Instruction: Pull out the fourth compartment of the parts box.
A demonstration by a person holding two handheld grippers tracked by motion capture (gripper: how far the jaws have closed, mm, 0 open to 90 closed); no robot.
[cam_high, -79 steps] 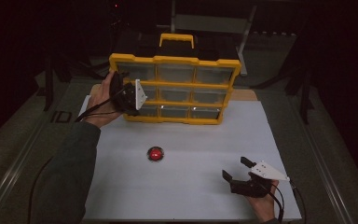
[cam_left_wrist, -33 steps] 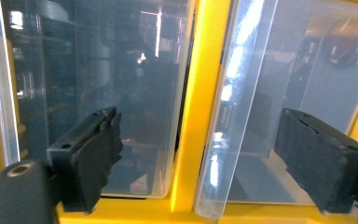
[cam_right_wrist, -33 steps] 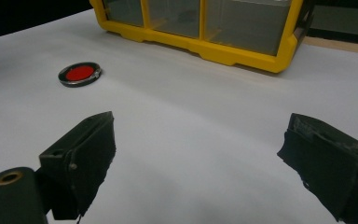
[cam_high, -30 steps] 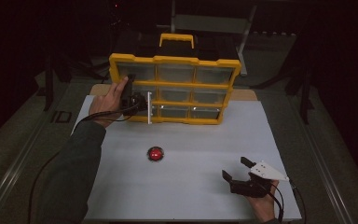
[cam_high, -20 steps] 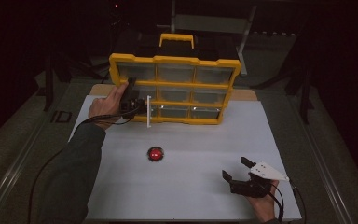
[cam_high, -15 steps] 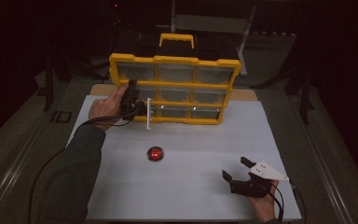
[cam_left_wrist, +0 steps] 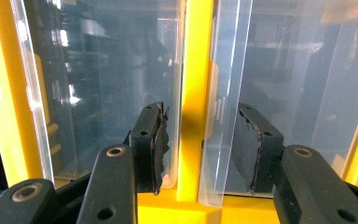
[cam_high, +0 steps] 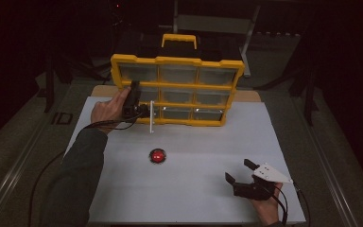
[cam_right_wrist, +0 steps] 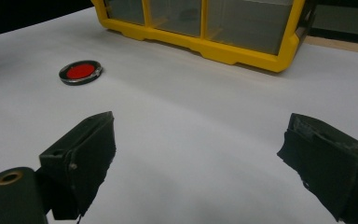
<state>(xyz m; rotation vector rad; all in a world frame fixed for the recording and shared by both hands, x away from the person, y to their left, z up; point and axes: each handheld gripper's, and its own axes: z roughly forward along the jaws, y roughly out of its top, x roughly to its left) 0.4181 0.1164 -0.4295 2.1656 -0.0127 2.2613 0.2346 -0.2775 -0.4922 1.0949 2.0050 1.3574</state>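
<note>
The left gripper [cam_left_wrist: 200, 149] is at the yellow drawer cabinet [cam_high: 177, 90] standing on the tabletop [cam_high: 194, 189]; its jaws have just been closing around a clear drawer front [cam_left_wrist: 223, 102], not yet pressing. The right gripper [cam_right_wrist: 200, 163] rests with jaws apart, near a red disc [cam_high: 158, 155].

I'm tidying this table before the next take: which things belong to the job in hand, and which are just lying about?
In the job:
- yellow drawer organizer
- its clear drawer, between the jaws of the left gripper, which have just been closing

Lying about:
- red disc on the white sheet
- right gripper, open, resting on the sheet
</note>
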